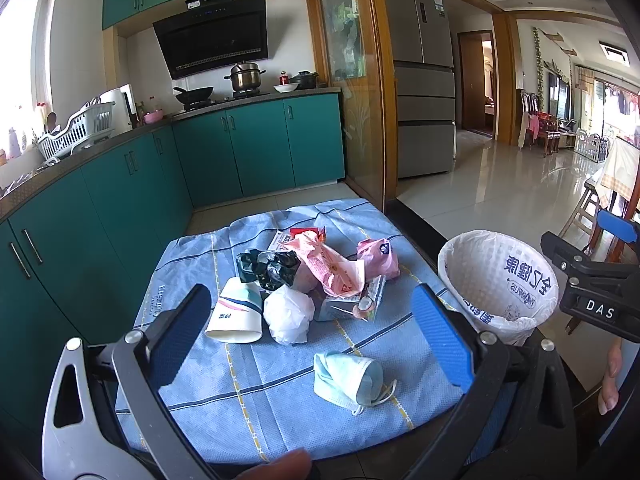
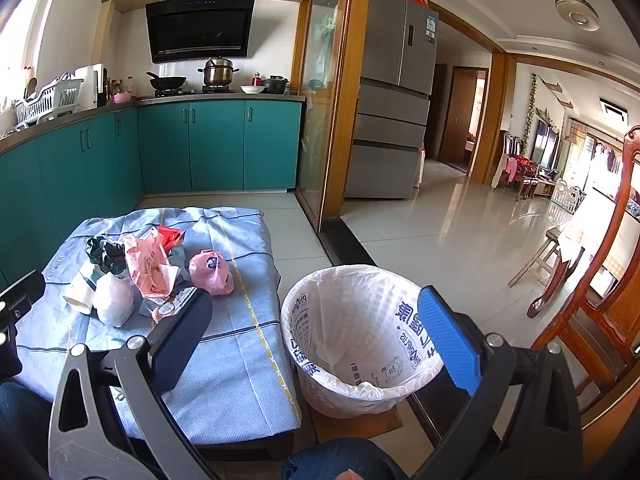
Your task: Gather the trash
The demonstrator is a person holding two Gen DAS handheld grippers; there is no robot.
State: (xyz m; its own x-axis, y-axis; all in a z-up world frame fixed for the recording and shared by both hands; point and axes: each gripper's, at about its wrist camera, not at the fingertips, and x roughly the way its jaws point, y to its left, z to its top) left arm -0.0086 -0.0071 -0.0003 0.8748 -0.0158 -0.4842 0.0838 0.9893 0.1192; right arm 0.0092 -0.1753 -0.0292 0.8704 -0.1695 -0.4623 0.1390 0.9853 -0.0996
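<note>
A heap of trash lies on a low table under a blue checked cloth [image 1: 248, 384]: a paper cup [image 1: 236, 316], a white crumpled bag [image 1: 288, 314], a black bag [image 1: 268, 266], a pink wrapper [image 1: 328, 264], a pink bag [image 1: 378, 256] and a small carton [image 1: 352, 304]. Nearest to me lies a light blue face mask [image 1: 348, 376]. My left gripper [image 1: 316, 324] hovers open above the mask, holding nothing. The bin [image 2: 356, 340], lined with a white printed bag, stands to the right of the table. My right gripper [image 2: 316, 328] hangs open over the bin's near rim, empty.
Teal kitchen cabinets [image 1: 120, 200] run along the left and back. A glass sliding door [image 1: 356, 92] and a grey fridge [image 1: 424, 80] stand behind the table. A wooden chair [image 2: 600, 288] is at the right. Tiled floor [image 2: 460, 232] opens toward the living room. A person's knees [image 2: 340, 460] are below.
</note>
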